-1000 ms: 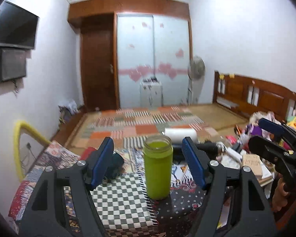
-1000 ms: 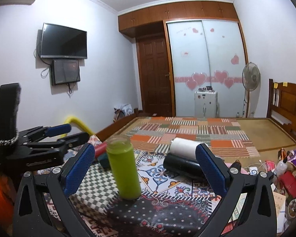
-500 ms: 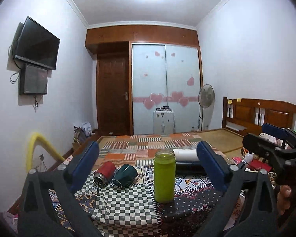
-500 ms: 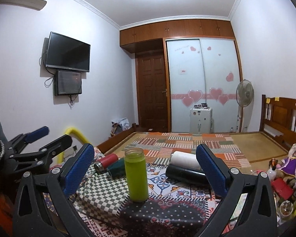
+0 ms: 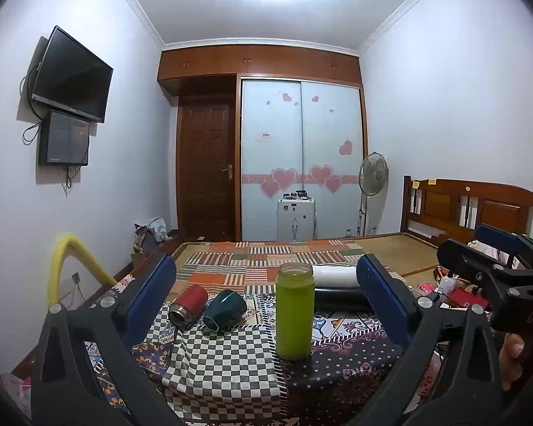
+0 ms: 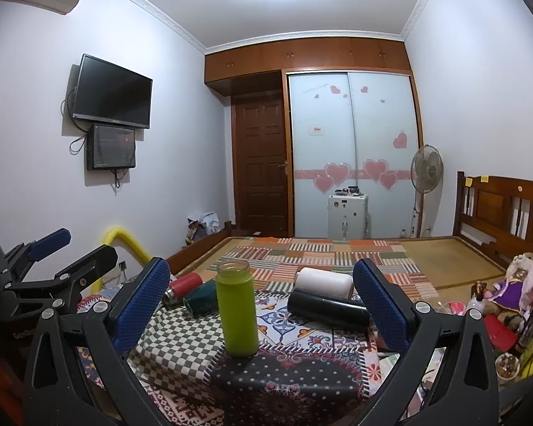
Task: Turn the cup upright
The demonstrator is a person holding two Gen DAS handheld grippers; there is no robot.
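Observation:
A lime-green cup (image 5: 295, 311) stands upright, mouth up, on the patterned cloths; it also shows in the right wrist view (image 6: 238, 313). My left gripper (image 5: 266, 296) is open and empty, drawn back from the cup. My right gripper (image 6: 261, 298) is open and empty, also back from it. A red cup (image 5: 189, 305) and a dark green cup (image 5: 225, 309) lie on their sides to the left. A white cup (image 6: 324, 282) and a black cup (image 6: 327, 310) lie on their sides behind on the right.
A checked cloth (image 5: 224, 365) and a dark flowered cloth (image 6: 295, 376) cover the table. A bed with a patchwork blanket (image 5: 277, 259) lies behind. Toys and clutter (image 6: 508, 298) sit at the right. A yellow tube (image 5: 67, 262) is at the left.
Both grippers have pulled back and risen away from the green cup, which stays upright on the cloth. The red and dark green cups have come into view.

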